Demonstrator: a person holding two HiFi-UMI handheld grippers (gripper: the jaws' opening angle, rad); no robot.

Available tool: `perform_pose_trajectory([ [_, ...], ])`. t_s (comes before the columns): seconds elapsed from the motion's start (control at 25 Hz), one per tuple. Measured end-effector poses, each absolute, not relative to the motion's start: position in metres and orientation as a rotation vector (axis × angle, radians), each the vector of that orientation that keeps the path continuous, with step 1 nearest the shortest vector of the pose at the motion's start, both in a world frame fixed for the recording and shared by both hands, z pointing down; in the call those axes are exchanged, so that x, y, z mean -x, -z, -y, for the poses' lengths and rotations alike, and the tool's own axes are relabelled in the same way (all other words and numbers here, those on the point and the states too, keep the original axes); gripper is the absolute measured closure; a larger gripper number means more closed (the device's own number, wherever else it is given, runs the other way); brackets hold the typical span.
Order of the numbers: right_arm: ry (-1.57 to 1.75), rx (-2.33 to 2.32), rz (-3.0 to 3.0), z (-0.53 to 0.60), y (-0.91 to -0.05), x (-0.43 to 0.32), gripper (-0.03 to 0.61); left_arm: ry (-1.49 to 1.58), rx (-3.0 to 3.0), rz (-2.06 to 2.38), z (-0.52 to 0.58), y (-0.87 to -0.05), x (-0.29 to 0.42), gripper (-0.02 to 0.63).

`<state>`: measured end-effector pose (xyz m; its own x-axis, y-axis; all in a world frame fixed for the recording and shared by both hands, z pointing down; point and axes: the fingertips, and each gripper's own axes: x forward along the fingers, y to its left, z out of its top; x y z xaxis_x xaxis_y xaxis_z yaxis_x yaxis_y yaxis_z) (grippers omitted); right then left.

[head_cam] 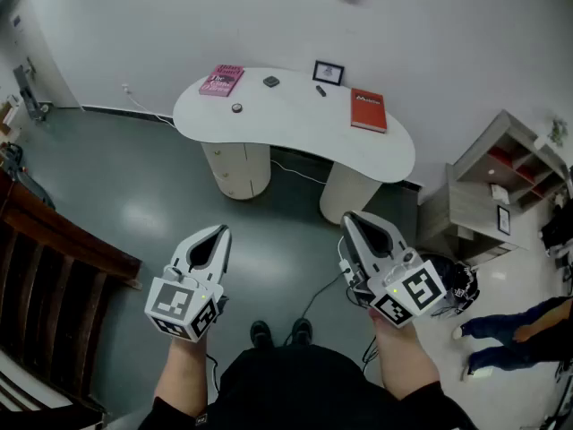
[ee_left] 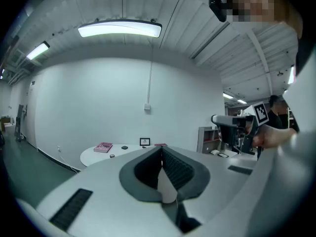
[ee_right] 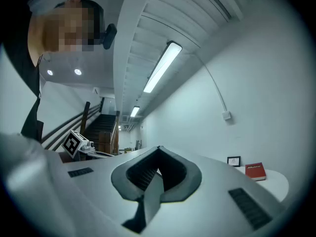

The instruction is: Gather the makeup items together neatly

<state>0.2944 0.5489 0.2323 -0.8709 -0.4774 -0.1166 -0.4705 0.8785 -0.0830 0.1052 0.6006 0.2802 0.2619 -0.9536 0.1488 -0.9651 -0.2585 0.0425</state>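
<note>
Far ahead in the head view stands a white curved table (head_cam: 295, 128). On it lie a small dark square compact (head_cam: 270, 81), a small round pot (head_cam: 236, 107) and a dark stick-shaped item (head_cam: 320, 90). My left gripper (head_cam: 220, 230) and right gripper (head_cam: 350, 217) hover over the floor well short of the table, both shut with nothing between the jaws. The left gripper view shows its closed jaws (ee_left: 161, 150) pointing toward the table (ee_left: 94, 155). In the right gripper view the closed jaws (ee_right: 158, 148) point left of the table's end (ee_right: 276, 179).
A pink book (head_cam: 221, 80), a framed picture (head_cam: 329, 72) and a red book (head_cam: 368, 110) also lie on the table. A dark wooden bench (head_cam: 49, 267) stands at left and a grey shelf unit (head_cam: 497, 186) at right. Another person's legs (head_cam: 510, 330) are at right, and a cable (head_cam: 313, 298) runs across the floor.
</note>
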Motion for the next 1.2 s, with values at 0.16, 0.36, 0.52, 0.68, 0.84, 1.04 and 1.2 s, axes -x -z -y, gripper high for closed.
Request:
perform_pose_trajectory([
  [0.16,0.086,0.756,-2.900,-0.541,-0.233,-0.300,0.545,-0.125,-2.402,1.825,-0.594,-0.278,-0.108,0.600],
  [0.36,0.081,0.764,-2.895,-0.539,-0.235,-0.306,0.545,-0.138,-2.406,1.820,-0.593,-0.280,-0.112,0.600],
  [0.52,0.080,0.792,-2.863,-0.538,-0.231,-0.332,0.545,-0.121,-2.391,1.840,-0.589,-0.276,-0.121,0.600],
  [0.68,0.070,0.754,-2.845,-0.539,-0.224,-0.359,0.543,-0.114,-2.396,1.879,-0.585,-0.267,-0.136,0.600],
  [0.84,0.085,0.685,-2.853,-0.542,-0.229,-0.369,0.543,-0.150,-2.381,1.897,-0.588,-0.274,-0.150,0.600],
  [1.04,0.126,0.626,-2.866,-0.538,-0.233,-0.369,0.543,-0.152,-2.371,1.884,-0.585,-0.281,-0.159,0.600],
  [1.2,0.129,0.604,-2.876,-0.524,-0.234,-0.360,0.541,-0.123,-2.359,1.885,-0.569,-0.285,-0.151,0.600],
])
